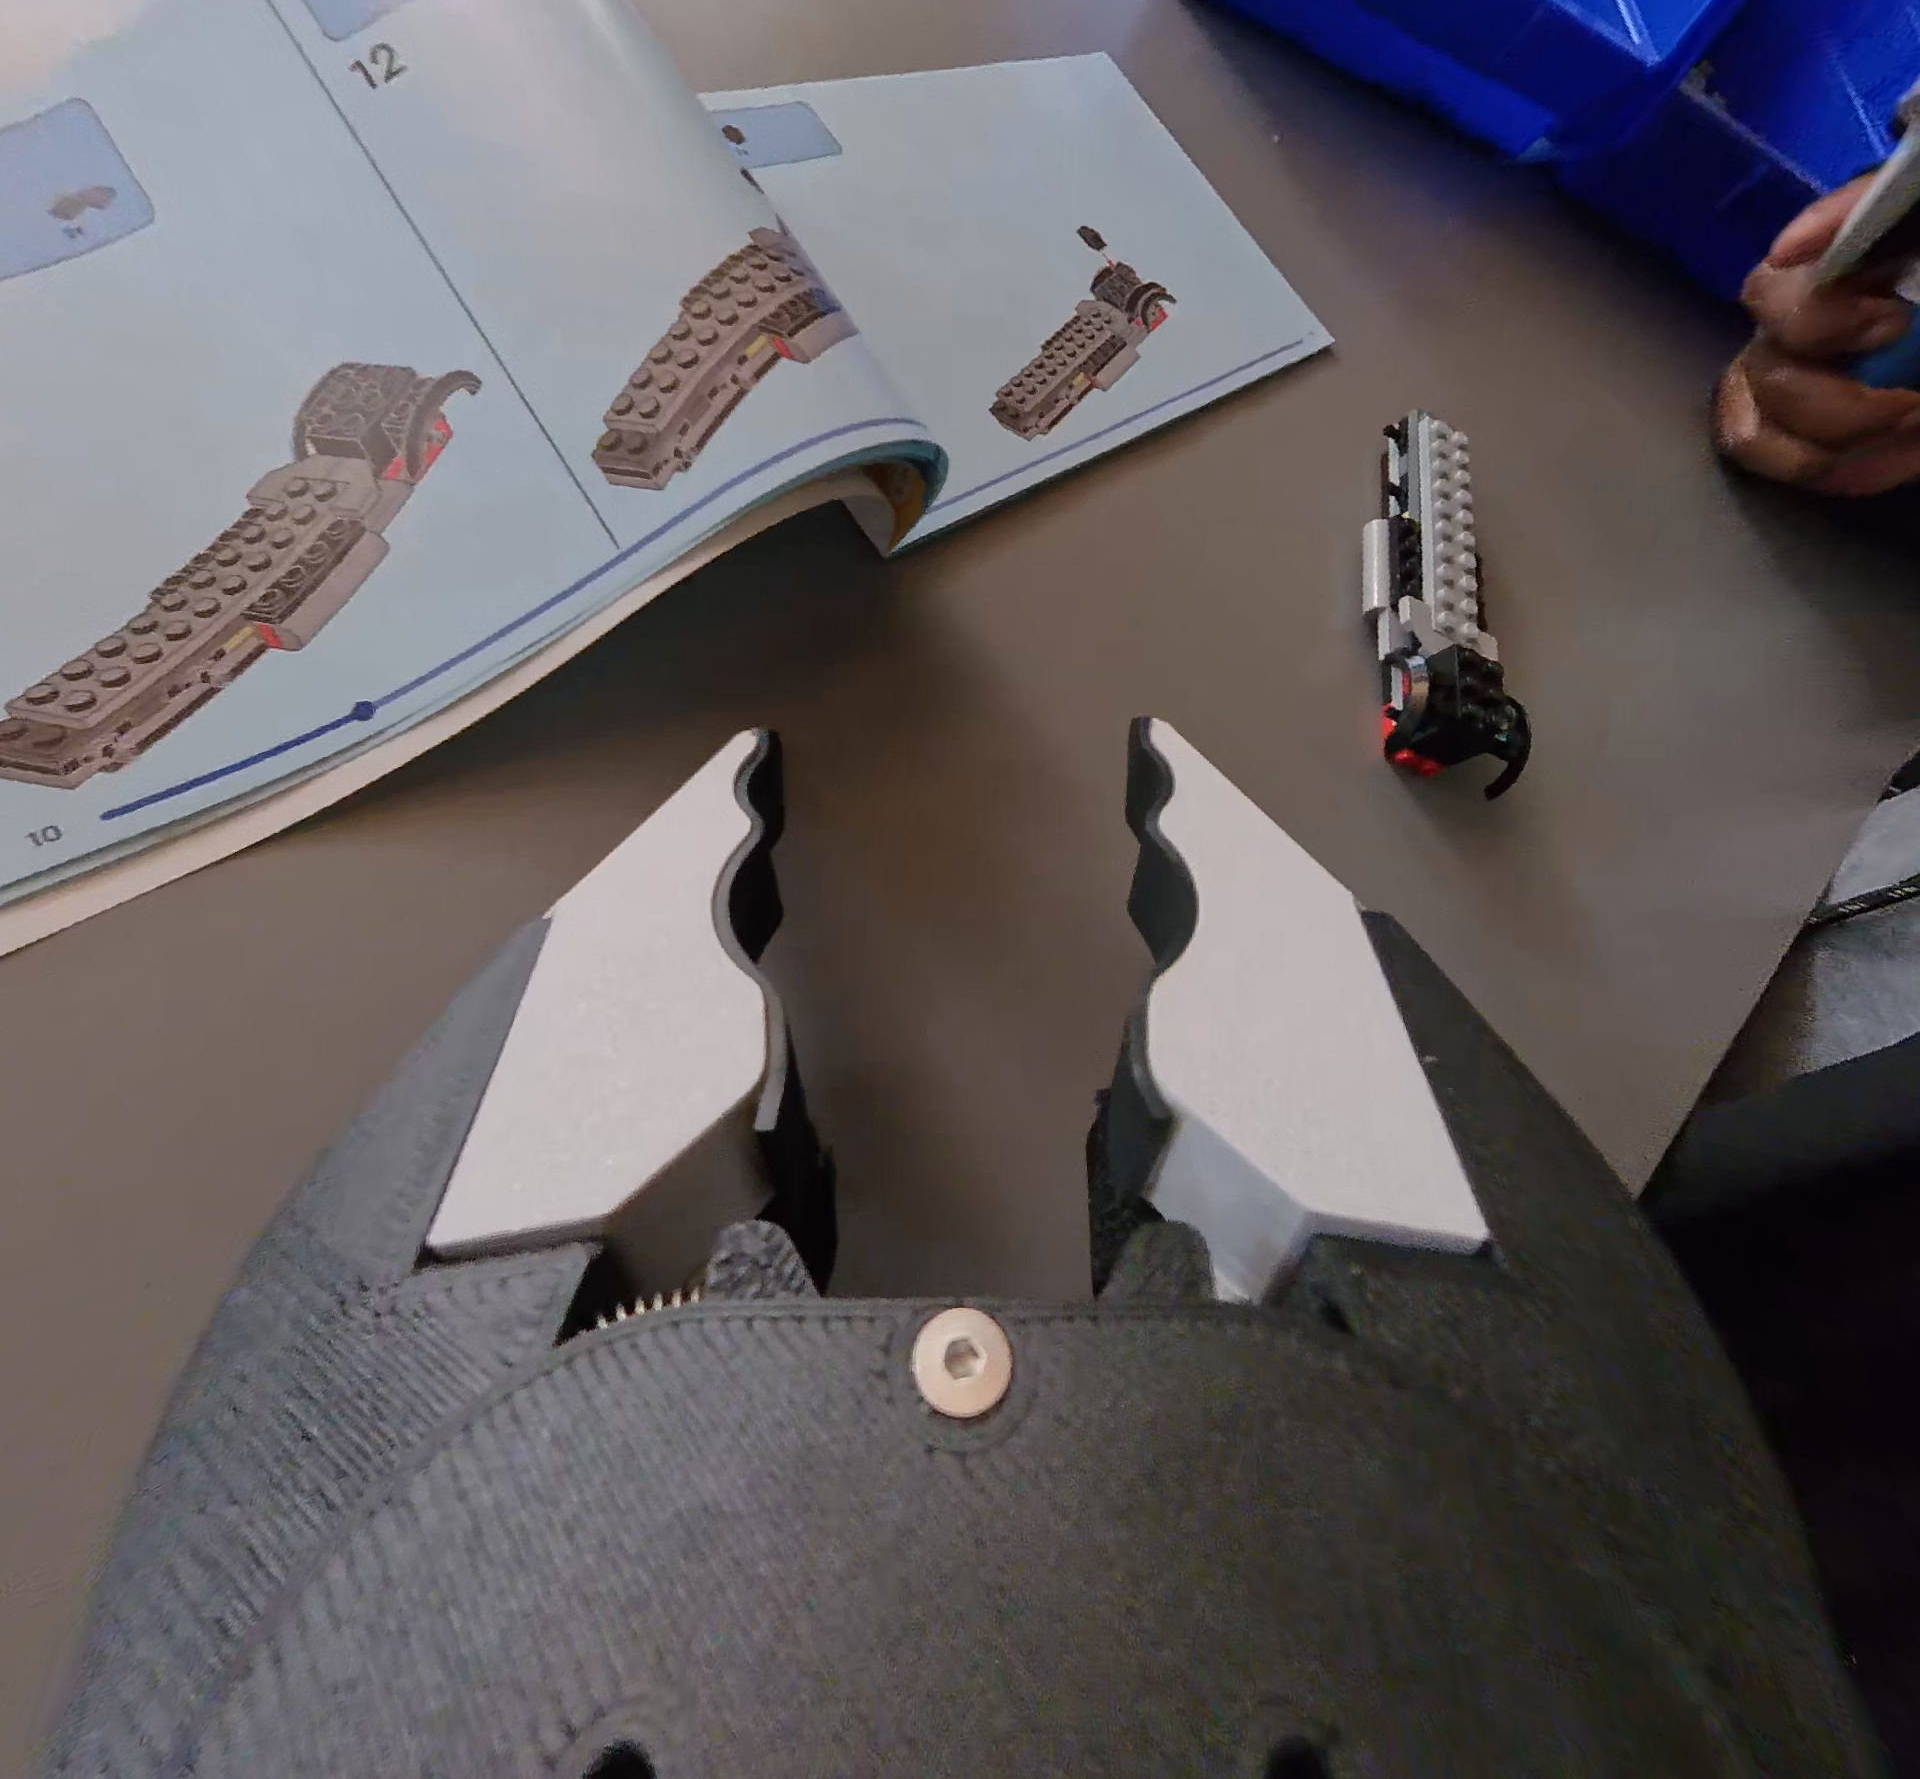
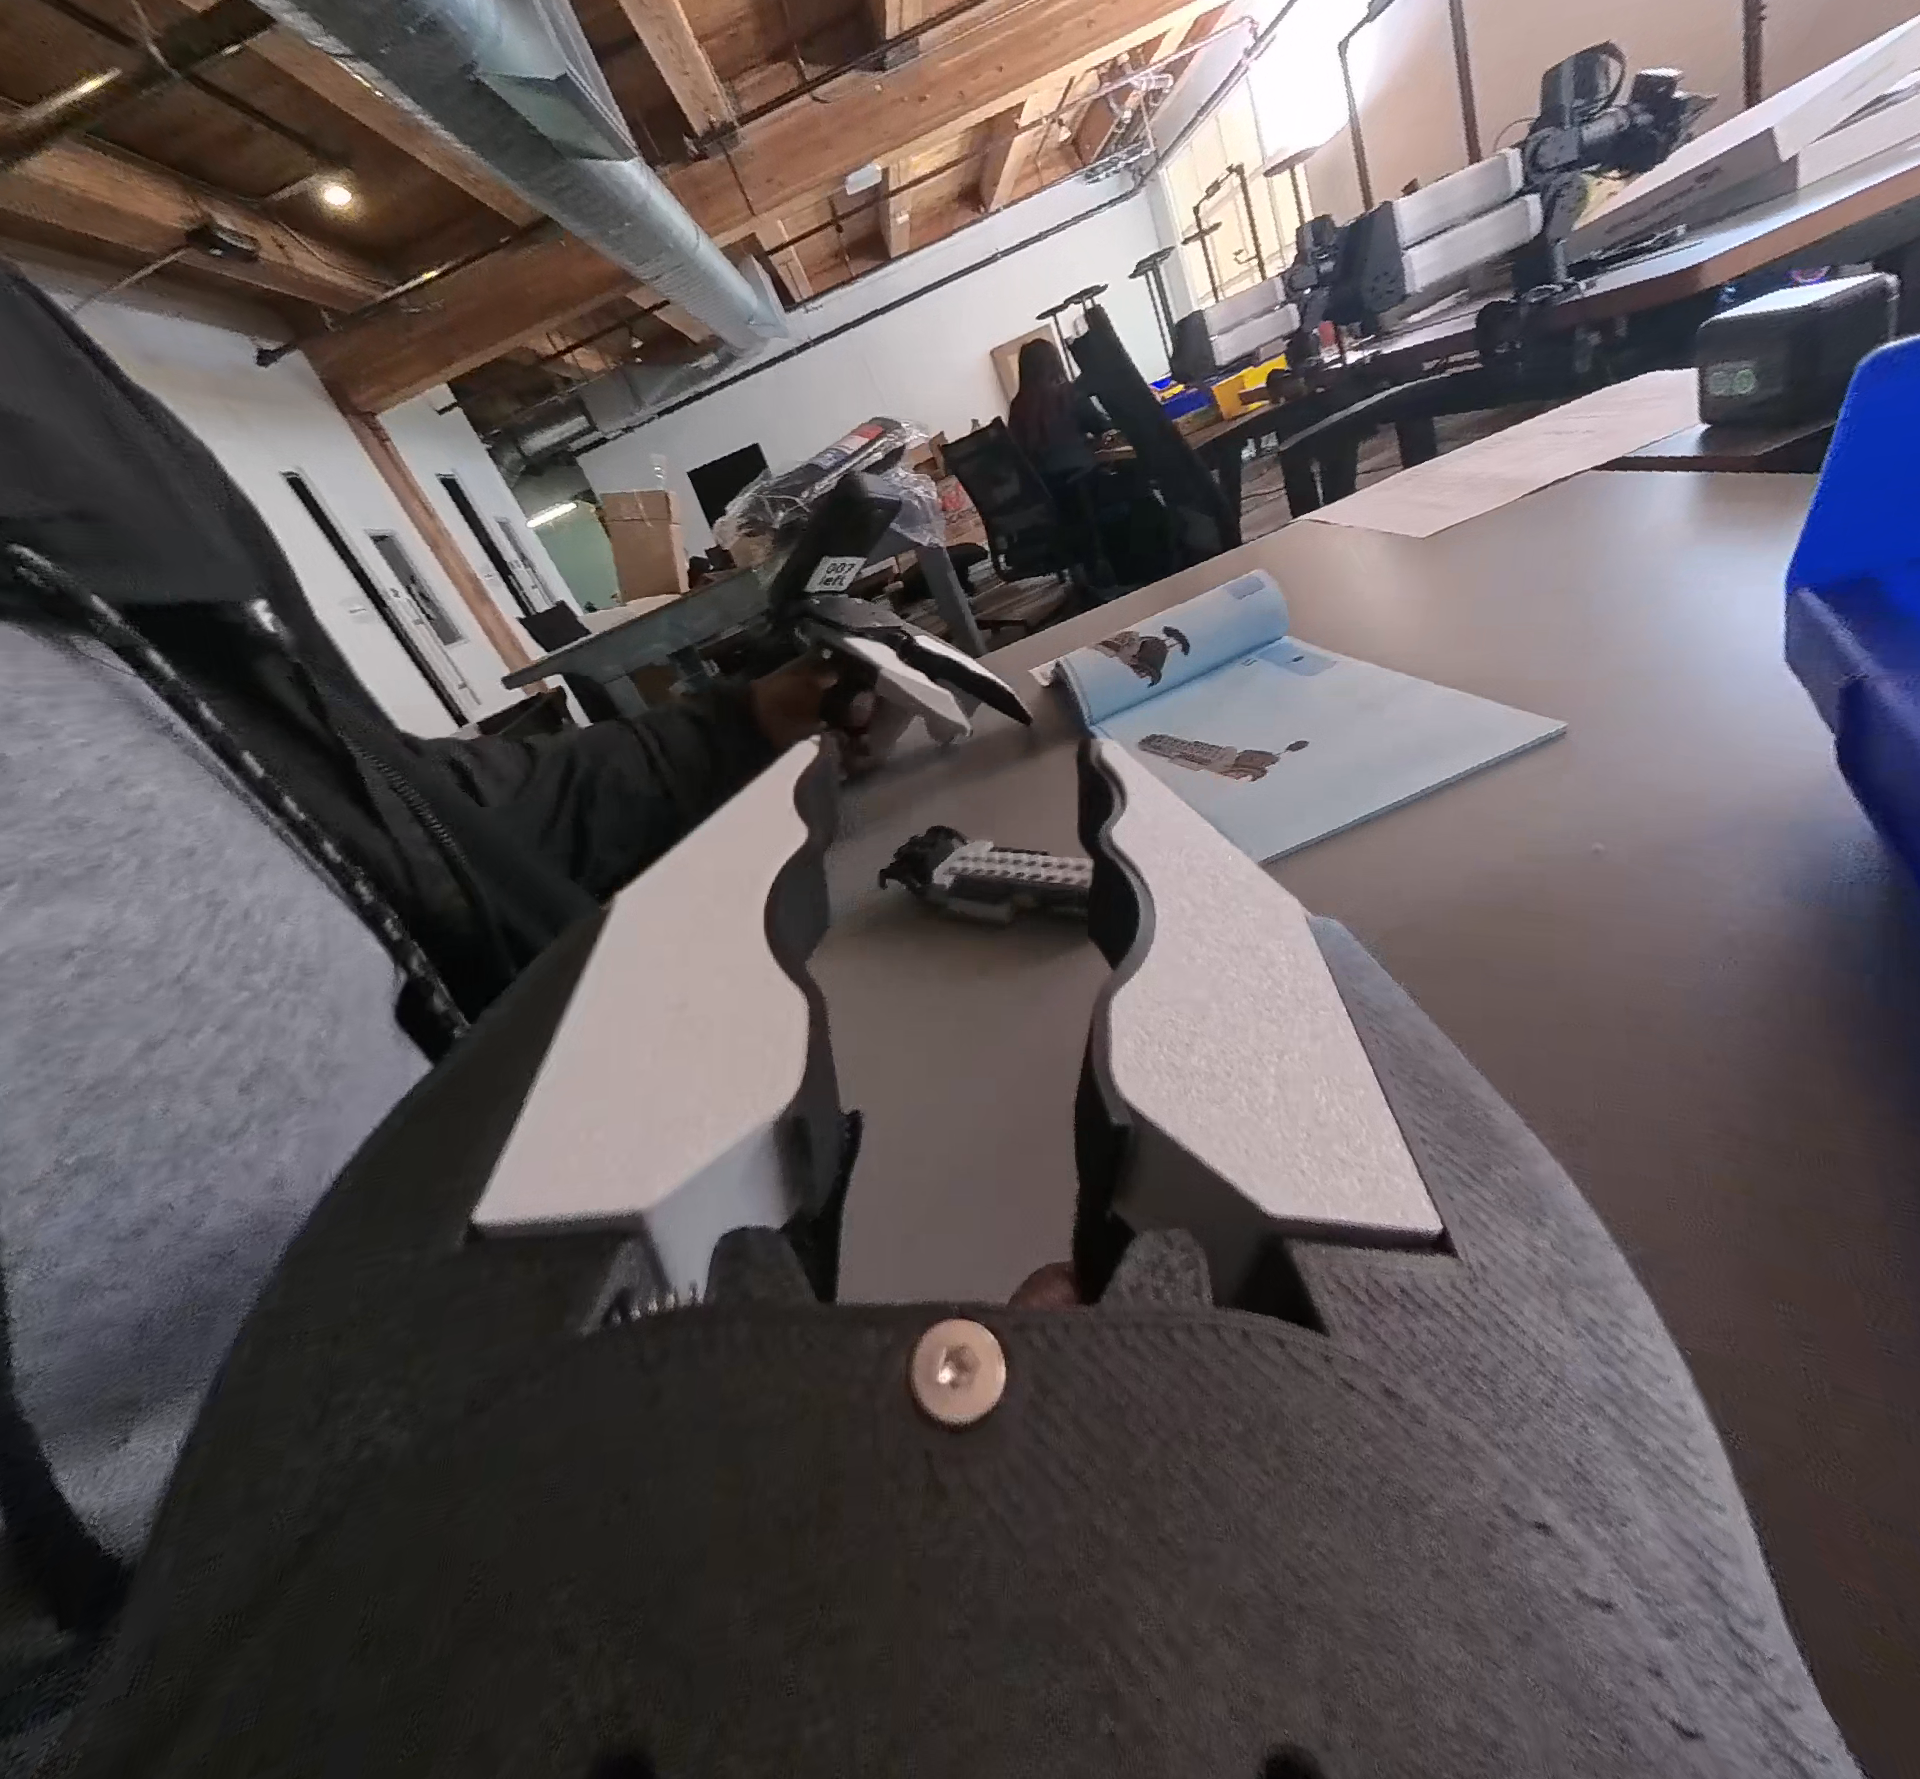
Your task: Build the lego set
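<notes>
A small grey and black lego assembly (image 1: pixel 1439 602) with red bits and a black curved piece at its near end lies on the dark table. My left gripper (image 1: pixel 951 742) is open and empty, to the left of the assembly and apart from it. In the right wrist view the same assembly (image 2: pixel 987 877) lies on the table beyond my right gripper (image 2: pixel 956 763), which is open and empty, low over the table. The left gripper (image 2: pixel 935 680) also shows farther off in that view, held in a hand.
An open instruction booklet (image 1: pixel 416 379) lies at the left; it also shows in the right wrist view (image 2: pixel 1299 742). A blue plastic bin (image 1: pixel 1558 15) stands at the back right (image 2: pixel 1860 638). A hand (image 1: pixel 1818 358) holds the right gripper at the right edge. The person's grey and black sleeve (image 2: pixel 208 898) is close at the left. My hands' fingertips stand some 35 cm from each other.
</notes>
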